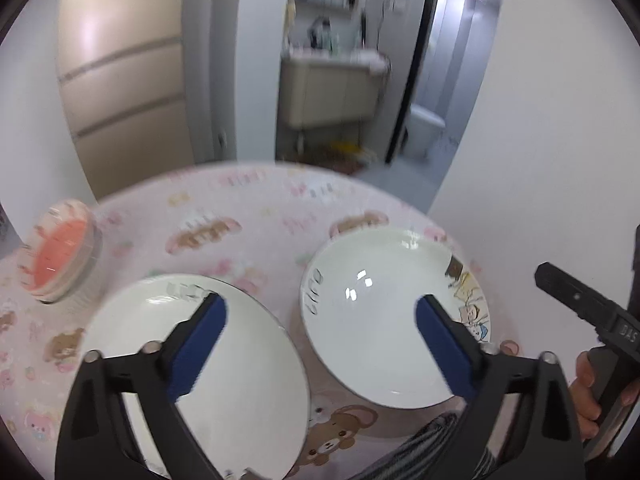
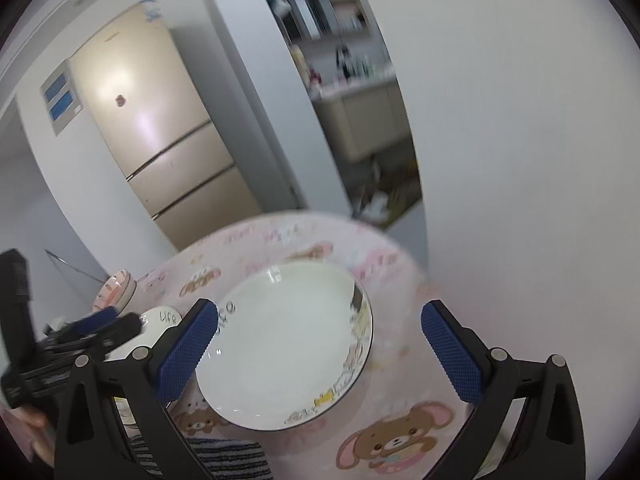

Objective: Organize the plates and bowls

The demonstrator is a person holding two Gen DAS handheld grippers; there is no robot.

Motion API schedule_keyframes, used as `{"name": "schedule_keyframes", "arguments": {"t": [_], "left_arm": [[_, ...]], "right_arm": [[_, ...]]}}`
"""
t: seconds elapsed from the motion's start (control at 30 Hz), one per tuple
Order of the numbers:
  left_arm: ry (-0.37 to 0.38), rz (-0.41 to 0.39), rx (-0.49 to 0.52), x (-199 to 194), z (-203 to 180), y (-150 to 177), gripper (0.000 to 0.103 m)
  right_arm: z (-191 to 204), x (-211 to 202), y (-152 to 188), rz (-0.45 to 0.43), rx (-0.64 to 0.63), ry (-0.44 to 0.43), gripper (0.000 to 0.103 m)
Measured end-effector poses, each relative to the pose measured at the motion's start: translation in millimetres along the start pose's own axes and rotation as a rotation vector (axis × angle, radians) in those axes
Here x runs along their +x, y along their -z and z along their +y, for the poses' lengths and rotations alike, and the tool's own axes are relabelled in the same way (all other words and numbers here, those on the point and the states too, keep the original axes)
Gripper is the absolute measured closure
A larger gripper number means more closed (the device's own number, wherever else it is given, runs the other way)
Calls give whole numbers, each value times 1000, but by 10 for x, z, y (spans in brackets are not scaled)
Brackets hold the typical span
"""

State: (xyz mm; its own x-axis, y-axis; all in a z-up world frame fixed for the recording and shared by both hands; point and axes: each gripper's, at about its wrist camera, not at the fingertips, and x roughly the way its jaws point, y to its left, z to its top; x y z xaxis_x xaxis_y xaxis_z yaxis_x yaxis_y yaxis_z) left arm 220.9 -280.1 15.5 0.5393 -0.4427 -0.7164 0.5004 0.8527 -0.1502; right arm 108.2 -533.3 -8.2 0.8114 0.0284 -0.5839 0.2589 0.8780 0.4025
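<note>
Two white plates lie side by side on a round table with a pink bear-print cloth (image 1: 248, 208). The plain-rimmed plate (image 1: 224, 380) is on the left, and the plate with cartoon figures on its rim (image 1: 372, 344) is on the right. My left gripper (image 1: 320, 303) hovers open above the gap between them, one blue pad over each plate, holding nothing. My right gripper (image 2: 320, 309) stands open over the cartoon plate (image 2: 288, 340), also holding nothing. A small pink-orange bowl (image 1: 60, 256) sits at the table's left edge.
A beige fridge (image 1: 124, 80) stands behind the table. A doorway on the right leads to a vanity cabinet (image 1: 332, 88) and a toilet (image 1: 426, 128). A white wall (image 1: 540, 140) is close on the right. A striped sleeve (image 1: 440, 436) lies at the near table edge.
</note>
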Motion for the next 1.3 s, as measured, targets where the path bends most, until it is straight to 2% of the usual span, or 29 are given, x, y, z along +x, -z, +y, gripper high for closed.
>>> {"name": "schedule_keyframes", "arguments": {"t": [0.13, 0.27, 0.37, 0.43, 0.5, 0.6, 0.63, 0.7, 0.73, 0.83, 0.9, 1.07, 1.3], "left_arm": [[2, 114, -14, 348, 18, -101, 21], [-60, 140, 2, 590, 15, -143, 30], [-38, 163, -22, 715, 61, -155, 34], [-40, 170, -25, 802, 62, -168, 39], [-43, 188, -26, 879, 62, -162, 50], [-26, 214, -53, 1000, 95, -154, 55], [-21, 218, -61, 1024, 106, -147, 56], [-9, 229, -74, 1087, 126, -134, 71], [-6, 243, -78, 1121, 134, -125, 73], [-9, 250, -80, 1142, 137, -128, 76], [-20, 254, -77, 1152, 142, -128, 82], [-8, 248, -63, 1157, 164, -121, 84], [6, 244, -75, 1144, 191, -116, 86]], "right_arm": [[-190, 292, 6, 93, 44, -38, 23], [-309, 507, 92, 138, 67, 27, 39], [-427, 561, 147, 129, 121, 44, 45], [-430, 615, 161, 146, 110, 30, 51], [-435, 665, 171, 151, 110, 35, 56], [-460, 722, 167, 160, 126, 31, 59], [-473, 740, 171, 165, 135, 24, 63], [-485, 781, 177, 182, 144, 6, 67], [-492, 802, 186, 192, 149, -2, 67], [-500, 845, 208, 210, 160, -20, 75], [-501, 860, 221, 214, 162, -33, 80], [-486, 922, 258, 227, 189, -93, 93], [-466, 896, 246, 205, 188, -71, 93]]}}
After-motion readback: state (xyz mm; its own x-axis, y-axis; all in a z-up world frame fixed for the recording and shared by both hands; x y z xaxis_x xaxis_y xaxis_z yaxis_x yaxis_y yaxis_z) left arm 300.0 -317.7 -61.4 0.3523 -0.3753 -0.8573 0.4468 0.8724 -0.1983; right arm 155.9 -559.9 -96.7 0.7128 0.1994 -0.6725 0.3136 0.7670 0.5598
